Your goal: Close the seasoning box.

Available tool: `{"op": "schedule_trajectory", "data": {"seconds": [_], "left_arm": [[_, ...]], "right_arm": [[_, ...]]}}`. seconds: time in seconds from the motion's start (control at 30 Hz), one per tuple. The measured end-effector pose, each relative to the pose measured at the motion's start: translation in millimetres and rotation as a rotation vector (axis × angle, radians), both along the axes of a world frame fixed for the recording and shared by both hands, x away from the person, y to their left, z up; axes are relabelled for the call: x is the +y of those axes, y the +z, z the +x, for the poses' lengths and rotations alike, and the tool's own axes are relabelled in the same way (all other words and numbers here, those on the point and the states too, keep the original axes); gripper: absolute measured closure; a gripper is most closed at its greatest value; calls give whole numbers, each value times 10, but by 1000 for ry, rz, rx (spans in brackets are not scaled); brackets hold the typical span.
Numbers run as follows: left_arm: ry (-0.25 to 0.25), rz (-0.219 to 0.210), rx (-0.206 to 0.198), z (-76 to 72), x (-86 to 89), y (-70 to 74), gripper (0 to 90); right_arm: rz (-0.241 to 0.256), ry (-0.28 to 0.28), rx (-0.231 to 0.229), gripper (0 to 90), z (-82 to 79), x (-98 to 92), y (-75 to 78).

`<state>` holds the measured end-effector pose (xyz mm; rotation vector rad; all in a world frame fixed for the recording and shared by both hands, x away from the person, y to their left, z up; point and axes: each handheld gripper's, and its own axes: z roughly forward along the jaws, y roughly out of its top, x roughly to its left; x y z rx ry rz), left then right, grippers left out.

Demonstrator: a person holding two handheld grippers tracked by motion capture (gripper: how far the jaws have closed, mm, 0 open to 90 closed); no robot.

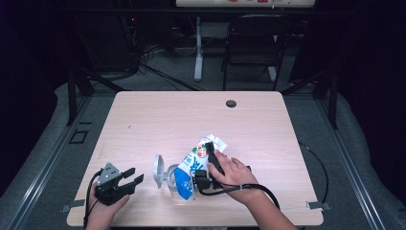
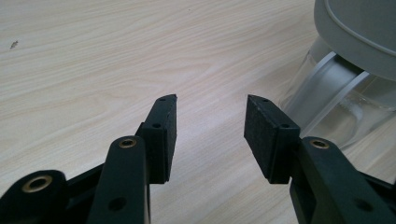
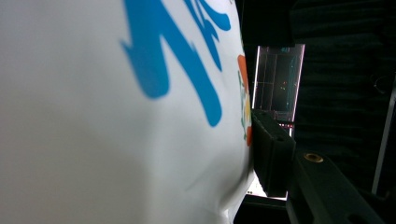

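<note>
A white snack bag [image 1: 192, 164] with blue lettering lies tilted at the front middle of the wooden table [image 1: 191, 120]. My right gripper [image 1: 209, 163] is shut on its side. In the right gripper view the bag [image 3: 116, 116] covers the left, and one black pad [image 3: 272, 154] presses into it; the other jaw is hidden behind the bag. The bag's lower end rests at a clear jar [image 1: 171, 181] with a grey hinged lid [image 1: 158, 170] swung open. My left gripper [image 1: 132, 176] stands open, left of the jar and apart from it. Its view shows the jar [image 2: 336, 98] and lid [image 2: 359, 32] at right.
A black grommet [image 1: 231, 103] sits near the table's far edge. Behind the table stand a black folding chair [image 1: 253, 43] and a white desk leg [image 1: 197, 48]. A cable [image 1: 320, 167] loops off the table's right edge.
</note>
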<state>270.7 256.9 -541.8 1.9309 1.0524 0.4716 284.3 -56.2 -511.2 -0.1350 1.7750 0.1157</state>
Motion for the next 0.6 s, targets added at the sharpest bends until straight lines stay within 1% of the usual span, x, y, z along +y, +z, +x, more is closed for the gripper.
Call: {"op": "schedule_trajectory", "data": {"seconds": [0.03,0.1,0.17,0.3,0.33,0.5,0.53,0.57,0.6], "left_arm": [[-2,2,-1,1,1,1,546],[-1,1,1,0,0,0,546],[-2,2,0,1,1,1,546],[0,0,-4,1,2,0,546],[0,-1,-4,1,2,0,546],[-2,2,-2,1,2,2,546],[-2,2,-1,2,2,2,546],[0,4,-1,1,3,3,546],[0,1,-4,2,2,0,546]], "right_arm": [[-9,-5,0,591,-4,3,9],[-12,-2,-4,593,-4,4,11],[-2,4,-4,595,1,3,4],[-3,8,-7,597,1,7,5],[-11,4,-7,598,-4,10,12],[-1,5,-2,600,-4,11,6],[-13,-7,-5,600,-14,15,15],[-17,-7,-8,600,-15,16,17],[-8,0,-4,600,-9,13,11]]}}
